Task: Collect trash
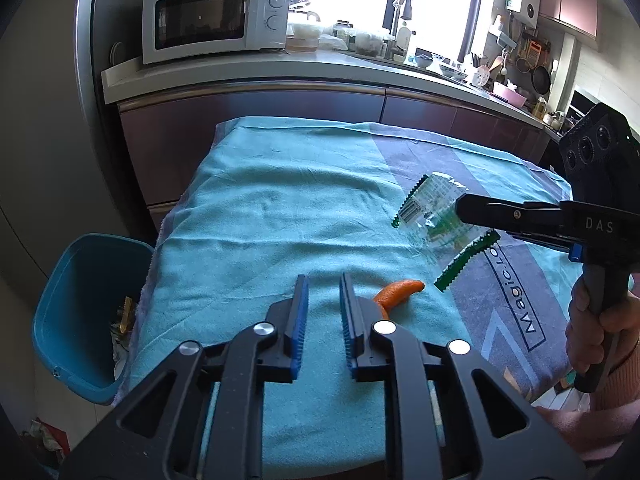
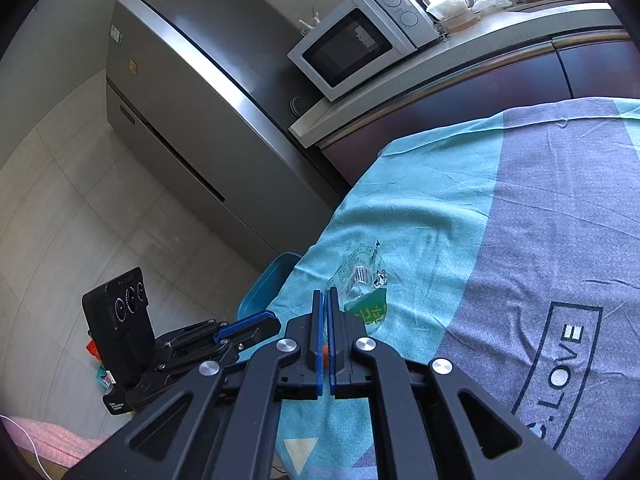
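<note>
Where the teal cloth (image 1: 280,216) meets its grey band, a crinkled clear wrapper (image 1: 432,216) with green zigzag ends hangs pinched in the clenched right gripper (image 2: 325,300), near the table's right edge. An orange peel (image 1: 400,292) lies near the front edge, just beside the left gripper (image 1: 324,292), whose narrowly parted jaws hold nothing. A blue bin (image 1: 80,280) stands below the left edge.
</note>
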{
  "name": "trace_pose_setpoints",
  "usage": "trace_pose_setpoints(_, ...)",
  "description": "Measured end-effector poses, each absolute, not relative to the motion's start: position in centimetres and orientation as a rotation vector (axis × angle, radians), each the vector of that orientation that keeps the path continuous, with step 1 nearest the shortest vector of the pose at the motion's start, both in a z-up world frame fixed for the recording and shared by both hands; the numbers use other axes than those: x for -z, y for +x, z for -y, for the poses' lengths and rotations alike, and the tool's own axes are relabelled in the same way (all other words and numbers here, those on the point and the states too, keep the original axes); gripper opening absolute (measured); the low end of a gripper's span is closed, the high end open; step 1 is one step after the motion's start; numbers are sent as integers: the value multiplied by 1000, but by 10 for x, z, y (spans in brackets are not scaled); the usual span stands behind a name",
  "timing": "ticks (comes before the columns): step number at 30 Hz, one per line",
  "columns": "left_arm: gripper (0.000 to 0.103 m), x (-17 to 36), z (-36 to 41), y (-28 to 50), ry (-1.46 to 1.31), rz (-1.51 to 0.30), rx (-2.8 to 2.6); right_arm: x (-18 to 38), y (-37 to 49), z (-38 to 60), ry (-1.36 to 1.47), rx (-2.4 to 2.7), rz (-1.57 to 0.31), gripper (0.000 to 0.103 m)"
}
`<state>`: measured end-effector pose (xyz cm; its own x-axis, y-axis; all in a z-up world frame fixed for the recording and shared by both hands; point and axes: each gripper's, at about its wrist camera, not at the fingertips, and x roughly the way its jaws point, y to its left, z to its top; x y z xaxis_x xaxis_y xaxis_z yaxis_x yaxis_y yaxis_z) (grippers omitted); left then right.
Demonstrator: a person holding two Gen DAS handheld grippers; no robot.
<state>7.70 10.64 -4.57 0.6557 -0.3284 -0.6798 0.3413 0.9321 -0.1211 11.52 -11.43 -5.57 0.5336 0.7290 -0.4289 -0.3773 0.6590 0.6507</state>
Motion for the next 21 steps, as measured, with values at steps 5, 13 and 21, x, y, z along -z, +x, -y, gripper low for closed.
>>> trace_pose_setpoints(5,45,55,-100,71,41,-792,449,58,116,114,525,-692,-756,1)
trace_pose_setpoints(13,39,78,-91,78,43,-864,486,61,118,114,527,-693,-763,1)
trace_pose_setpoints(21,16,86,-89,81,-1,-892,514,61,118,115,530,-695,-760,1)
